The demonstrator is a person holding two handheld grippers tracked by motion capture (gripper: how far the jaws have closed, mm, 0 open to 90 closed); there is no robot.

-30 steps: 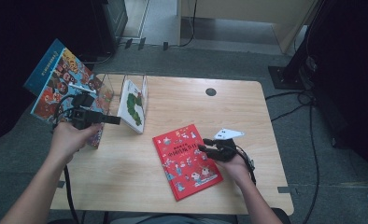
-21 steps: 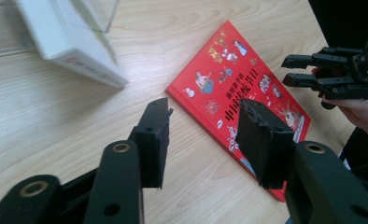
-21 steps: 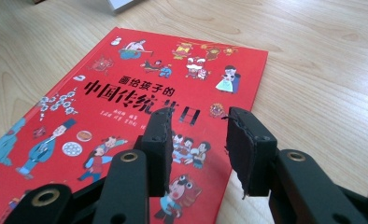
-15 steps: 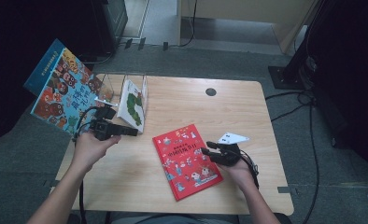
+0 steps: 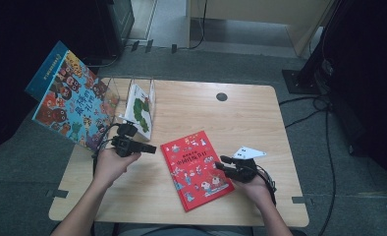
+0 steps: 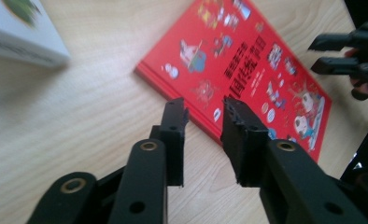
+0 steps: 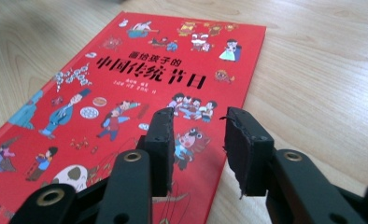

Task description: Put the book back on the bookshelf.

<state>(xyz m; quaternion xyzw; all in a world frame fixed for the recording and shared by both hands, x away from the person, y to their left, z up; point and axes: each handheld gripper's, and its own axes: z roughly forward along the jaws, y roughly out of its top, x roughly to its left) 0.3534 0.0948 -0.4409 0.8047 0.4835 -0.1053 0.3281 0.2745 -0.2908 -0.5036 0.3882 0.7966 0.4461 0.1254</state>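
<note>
my left gripper [image 5: 150, 147] has swung down from the stand toward the red book [image 5: 196, 168], which lies flat mid-table. my right gripper [image 5: 222, 165] waits at its far edge (both part open, empty), so i'd judge a two-sided lift is next.

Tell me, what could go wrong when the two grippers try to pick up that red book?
The red book lies flat on the table, so the open left gripper and right gripper may just slide over its cover without getting under an edge. Pushing from the left could also shove it toward the table's near edge. The big blue book leans beside the clear rack; a bump might tip it.
</note>
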